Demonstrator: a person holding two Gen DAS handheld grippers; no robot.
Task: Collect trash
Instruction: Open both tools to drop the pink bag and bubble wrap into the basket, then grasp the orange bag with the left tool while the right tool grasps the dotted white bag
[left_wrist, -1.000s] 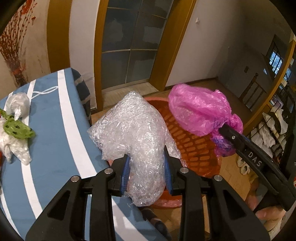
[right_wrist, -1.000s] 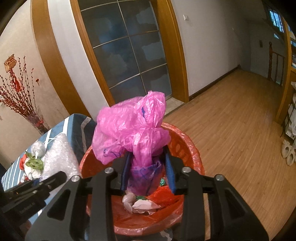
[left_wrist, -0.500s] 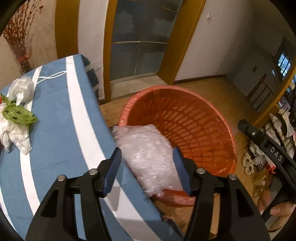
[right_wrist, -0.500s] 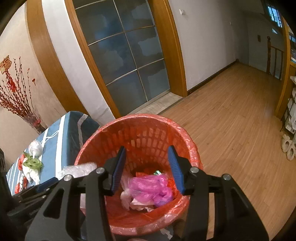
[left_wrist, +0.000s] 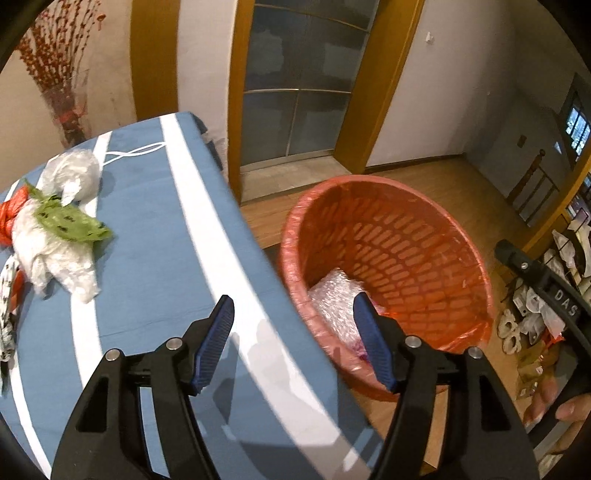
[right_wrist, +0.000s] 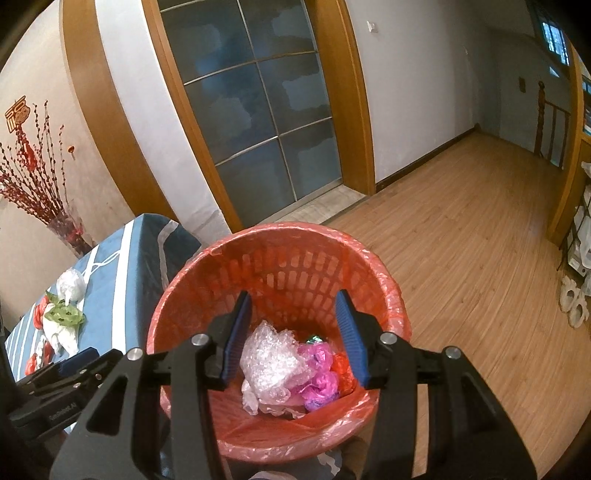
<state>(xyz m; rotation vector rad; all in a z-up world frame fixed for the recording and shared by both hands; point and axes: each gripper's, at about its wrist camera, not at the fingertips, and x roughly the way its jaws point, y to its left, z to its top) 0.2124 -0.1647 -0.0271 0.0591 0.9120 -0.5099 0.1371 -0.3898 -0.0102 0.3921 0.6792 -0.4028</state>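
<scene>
An orange basket (left_wrist: 424, 206) with a red liner stands on the floor beside the table; it also shows in the right wrist view (right_wrist: 391, 291). Inside lie the bubble wrap (right_wrist: 271, 363) and the pink plastic bag (right_wrist: 319, 376). The bubble wrap also shows in the left wrist view (left_wrist: 332, 295). My left gripper (left_wrist: 293, 339) is open and empty over the table edge next to the basket. My right gripper (right_wrist: 293, 332) is open and empty above the basket. White bags (left_wrist: 55, 254), a green wrapper (left_wrist: 68, 223) and red trash (left_wrist: 9, 214) lie on the table's left side.
The table has a blue cloth with white stripes (left_wrist: 155, 236). A vase of red branches (left_wrist: 68, 107) stands behind it. A glass door (right_wrist: 255, 107) and wooden floor (right_wrist: 480, 236) lie beyond. Shoes and racks (left_wrist: 524, 325) sit at the right.
Both grippers opened. The bubble wrap dropped from the left gripper and the pink bag from the right gripper into the basket. The left gripper has drawn back over the table edge.
</scene>
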